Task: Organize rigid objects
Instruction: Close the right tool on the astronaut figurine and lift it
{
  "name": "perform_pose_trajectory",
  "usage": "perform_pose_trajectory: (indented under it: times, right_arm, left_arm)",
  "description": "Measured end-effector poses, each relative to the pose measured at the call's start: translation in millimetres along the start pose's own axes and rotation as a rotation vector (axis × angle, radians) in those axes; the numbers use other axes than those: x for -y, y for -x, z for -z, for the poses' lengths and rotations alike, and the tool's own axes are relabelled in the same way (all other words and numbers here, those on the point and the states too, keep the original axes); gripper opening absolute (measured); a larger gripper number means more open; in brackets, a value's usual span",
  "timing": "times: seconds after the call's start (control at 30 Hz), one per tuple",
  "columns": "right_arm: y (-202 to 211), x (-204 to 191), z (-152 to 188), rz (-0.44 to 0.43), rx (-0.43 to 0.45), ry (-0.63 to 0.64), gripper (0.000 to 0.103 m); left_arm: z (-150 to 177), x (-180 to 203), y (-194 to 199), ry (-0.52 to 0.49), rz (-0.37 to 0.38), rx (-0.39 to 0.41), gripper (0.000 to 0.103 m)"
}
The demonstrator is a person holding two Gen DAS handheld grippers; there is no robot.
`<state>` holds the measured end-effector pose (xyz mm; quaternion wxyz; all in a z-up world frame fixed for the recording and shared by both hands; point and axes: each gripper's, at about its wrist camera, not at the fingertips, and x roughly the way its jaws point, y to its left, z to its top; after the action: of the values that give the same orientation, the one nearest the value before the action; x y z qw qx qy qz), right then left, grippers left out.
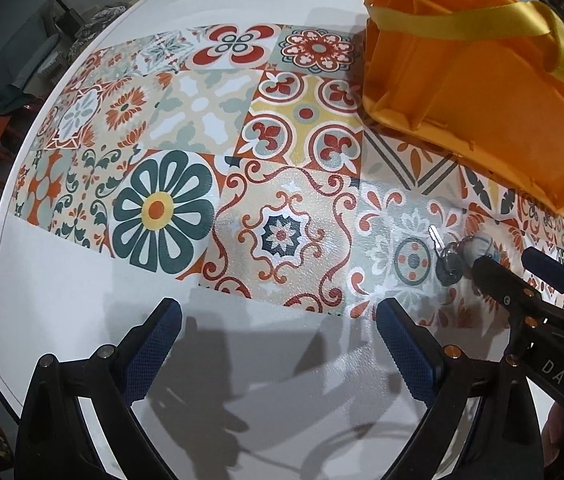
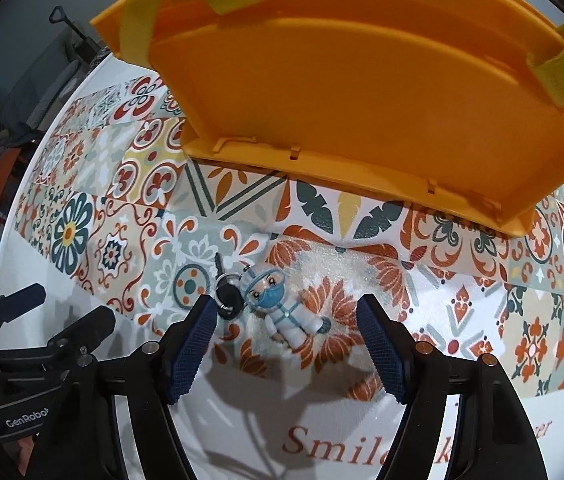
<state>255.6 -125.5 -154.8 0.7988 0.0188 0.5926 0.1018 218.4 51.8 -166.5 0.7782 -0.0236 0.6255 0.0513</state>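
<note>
The right tool [image 2: 286, 344] is hanging spread over a keychain figurine [image 2: 282, 304] (masked, white-suited) lying on the patterned surface [image 2: 481, 280], its key [image 2: 224, 280] just left. The orange caddy [image 2: 361, 92] is standing beyond. The left tool [image 1: 278, 344] is gaping, seemingly empty.

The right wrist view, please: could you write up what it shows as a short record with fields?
surface: white table with a patterned tile mat
item: key on a ring with a small figure keychain, lying flat on the mat
container: orange organizer with yellow straps, behind the keychain
right gripper: open, keychain between its fingers, not gripped
left gripper: at lower left, open, empty
</note>
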Motion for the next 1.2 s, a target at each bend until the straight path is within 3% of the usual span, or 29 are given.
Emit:
perform_pose_trajectory:
  times: [0.63, 0.73, 1.2]
  right_arm:
    - [-20, -1, -4, -0.031, 0.044, -0.003, 0.051]
    - [-19, -2, -3, -0.017, 0.054, 0.014, 0.04]
    - [2, 4, 5, -0.027, 0.079, -0.02, 0.039]
  left_arm:
    - [-5, -1, -18, 0.008, 0.001, -0.023, 0.099]
    - [-4, -1, -20, 0.004, 0.002, -0.028, 0.099]
    - [-6, 3, 0, -0.003, 0.006, 0.026, 0.1]
